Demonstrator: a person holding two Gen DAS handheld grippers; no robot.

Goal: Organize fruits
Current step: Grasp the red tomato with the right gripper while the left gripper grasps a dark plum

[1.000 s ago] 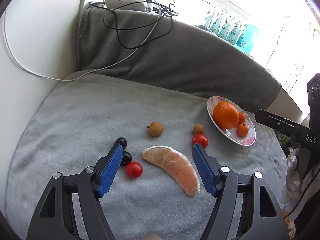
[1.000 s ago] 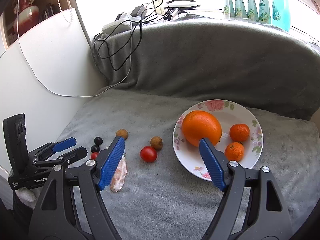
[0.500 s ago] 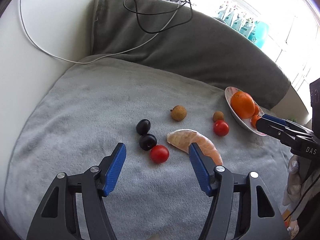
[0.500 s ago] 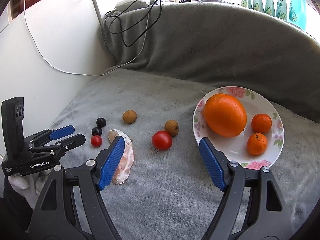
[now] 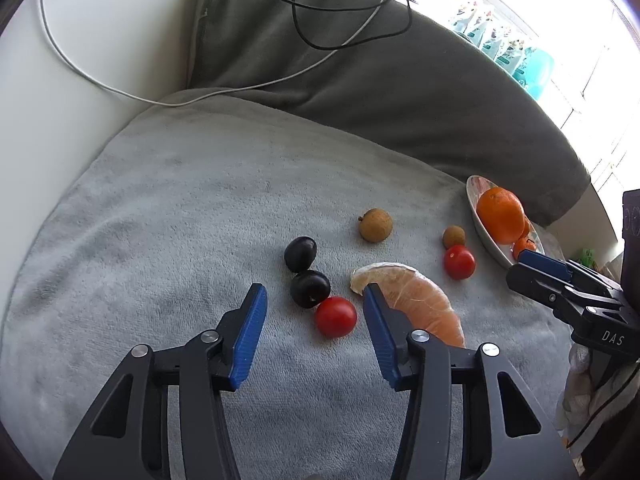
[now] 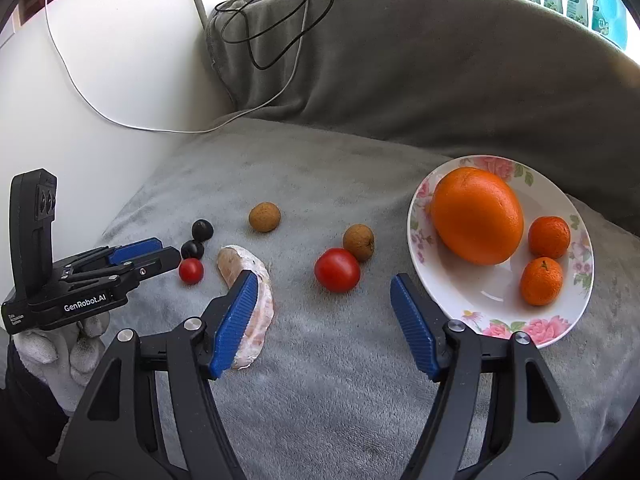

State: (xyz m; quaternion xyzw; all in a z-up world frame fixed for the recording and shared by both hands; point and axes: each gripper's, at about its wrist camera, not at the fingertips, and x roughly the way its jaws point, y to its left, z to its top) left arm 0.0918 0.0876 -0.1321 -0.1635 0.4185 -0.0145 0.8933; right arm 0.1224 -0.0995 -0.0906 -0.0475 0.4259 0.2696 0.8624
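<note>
Hovering over the grey blanket (image 5: 160, 208), your left hand-held gripper (image 5: 314, 298) has just been narrowing, empty, beside one of two cherry tomatoes (image 5: 335, 317). Your right hand-held gripper (image 6: 322, 286), also closing yet wide, frames the other (image 6: 337, 269). Nearby: two dark plums (image 5: 310, 288), two longans (image 5: 375, 225), one pomelo segment (image 5: 416, 300); the plate (image 6: 472, 322) holds one orange (image 6: 476, 216), two tangerines (image 6: 549, 237). Both grippers sit lower than earlier.
</note>
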